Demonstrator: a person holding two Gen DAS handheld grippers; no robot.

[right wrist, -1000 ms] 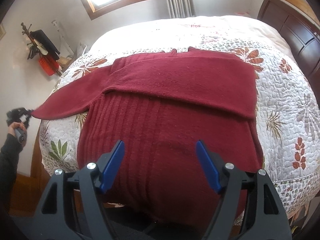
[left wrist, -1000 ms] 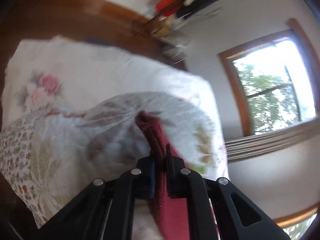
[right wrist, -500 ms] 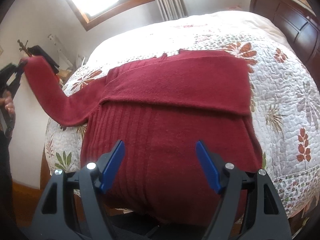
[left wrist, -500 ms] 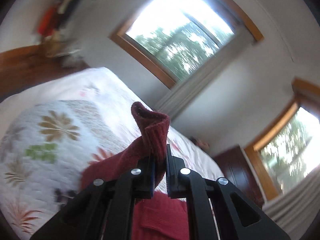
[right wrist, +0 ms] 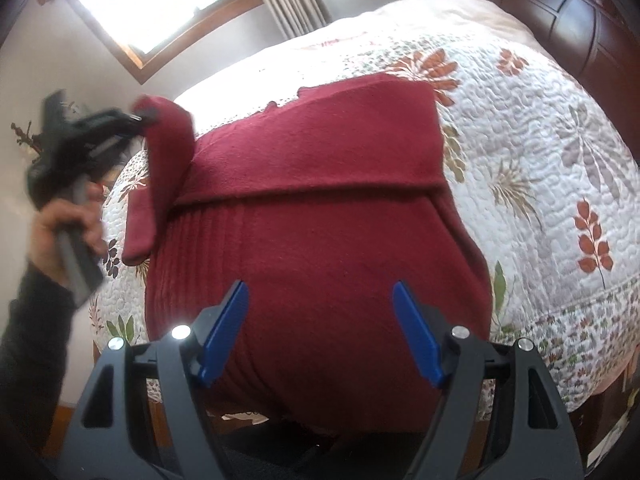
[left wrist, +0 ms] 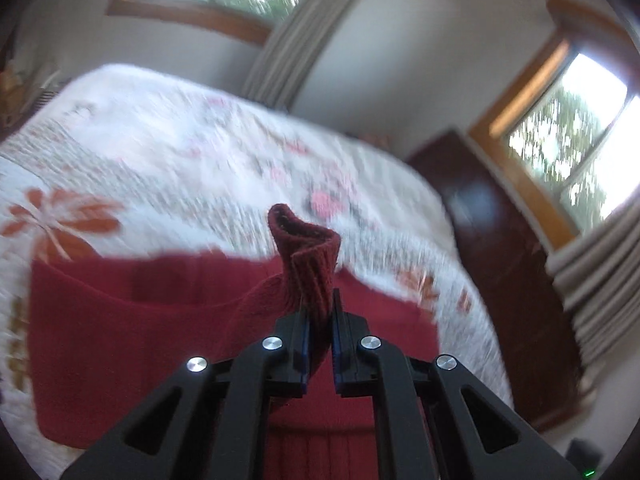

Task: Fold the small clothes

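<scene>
Left wrist view: the left gripper (left wrist: 319,320) is clenched on the cuff of a sleeve (left wrist: 306,258) of the dark red sweater (left wrist: 132,340), the cuff standing up between its two fingers. The rest of the sweater lies spread on the floral quilt (left wrist: 180,168) of the bed below. Beyond are a dark wooden headboard (left wrist: 508,264), curtains (left wrist: 296,36) and two windows; the background is blurred.

Right wrist view: the right gripper (right wrist: 320,332) hangs released over the lower part of the sweater (right wrist: 320,248), its blue pads wide apart and holding nothing. The sweater lies flat on the quilt (right wrist: 540,168), one sleeve already folded across the chest. At the left, a hand (right wrist: 60,232) in a dark sleeve holds the left gripper (right wrist: 136,120), which lifts the other sleeve (right wrist: 168,148) above the sweater's left shoulder.
</scene>
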